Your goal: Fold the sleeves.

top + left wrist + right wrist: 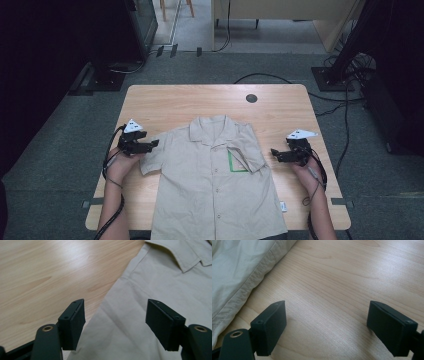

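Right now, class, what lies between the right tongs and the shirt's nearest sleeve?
Only bare wooden table: in the right gripper view, the open right tongs stand short of the shirt sleeve's hem.

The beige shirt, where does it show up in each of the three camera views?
High view: the beige shirt lies flat at table centre, collar away from the person.
Left gripper view: its sleeve and collar take up the right side, partly between the open jaws.
Right gripper view: a hemmed edge at upper left.
Shared landmark: the wooden table.

Each black hand-held gripper [156,143] carries brass-ringed screws (plus a pale triangular plate).
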Available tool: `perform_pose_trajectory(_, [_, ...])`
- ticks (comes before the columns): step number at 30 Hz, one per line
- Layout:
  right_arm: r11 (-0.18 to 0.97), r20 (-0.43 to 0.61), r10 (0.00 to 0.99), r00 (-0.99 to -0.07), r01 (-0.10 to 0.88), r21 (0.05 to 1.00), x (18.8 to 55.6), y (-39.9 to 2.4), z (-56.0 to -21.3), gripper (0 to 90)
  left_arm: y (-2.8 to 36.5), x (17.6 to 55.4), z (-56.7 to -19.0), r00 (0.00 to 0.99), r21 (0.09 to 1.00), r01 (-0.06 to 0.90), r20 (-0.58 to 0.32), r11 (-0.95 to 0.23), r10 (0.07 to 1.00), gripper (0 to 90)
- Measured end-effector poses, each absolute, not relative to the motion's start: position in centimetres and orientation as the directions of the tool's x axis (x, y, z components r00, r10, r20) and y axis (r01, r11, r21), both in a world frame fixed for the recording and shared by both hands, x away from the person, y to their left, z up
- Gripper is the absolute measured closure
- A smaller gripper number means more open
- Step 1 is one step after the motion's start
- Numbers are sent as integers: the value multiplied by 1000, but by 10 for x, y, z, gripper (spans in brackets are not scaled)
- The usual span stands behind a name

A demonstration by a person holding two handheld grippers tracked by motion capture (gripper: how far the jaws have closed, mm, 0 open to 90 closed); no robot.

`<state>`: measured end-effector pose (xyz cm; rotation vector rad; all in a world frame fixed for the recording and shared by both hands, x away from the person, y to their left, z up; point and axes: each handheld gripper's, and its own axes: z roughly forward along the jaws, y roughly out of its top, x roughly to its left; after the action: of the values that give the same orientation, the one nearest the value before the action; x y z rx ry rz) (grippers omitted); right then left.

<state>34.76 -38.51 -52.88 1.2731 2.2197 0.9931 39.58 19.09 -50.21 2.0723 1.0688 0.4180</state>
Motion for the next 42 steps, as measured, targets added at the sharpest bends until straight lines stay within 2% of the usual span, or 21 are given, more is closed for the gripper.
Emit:
perform_pose_trajectory(25, [333, 10, 863, -505, 582, 742, 347, -385, -529, 156, 224, 386, -517, 596, 745, 558, -54, -364, 801, 325])
perform_pose_trajectory(28, [333, 10, 862, -506, 582, 742, 347, -385, -529, 156, 226, 386, -521, 603, 742, 560, -59, -370, 796, 413])
perform_pose_trajectory(33, [333, 9, 863, -506, 582, 742, 347, -385, -529, 156, 226, 384, -522, 605, 748, 530, -3, -400, 796, 462])
perform_pose_trajectory(37, [333, 9, 863, -505, 581, 742, 347, -385, -529, 156, 227, 382, -525, 583, 773, 518, -7, -366, 812, 589])
perform_pose_trajectory(40, [332, 10, 864, -504, 583, 742, 347, -385, -529, 156, 226, 380, -525, 587, 774, 516, -7, -367, 810, 638])
perform_pose_trajectory(42, [331, 9, 864, -503, 583, 742, 347, -385, -529, 156, 226, 380, -525, 592, 775, 518, -20, -362, 806, 728])
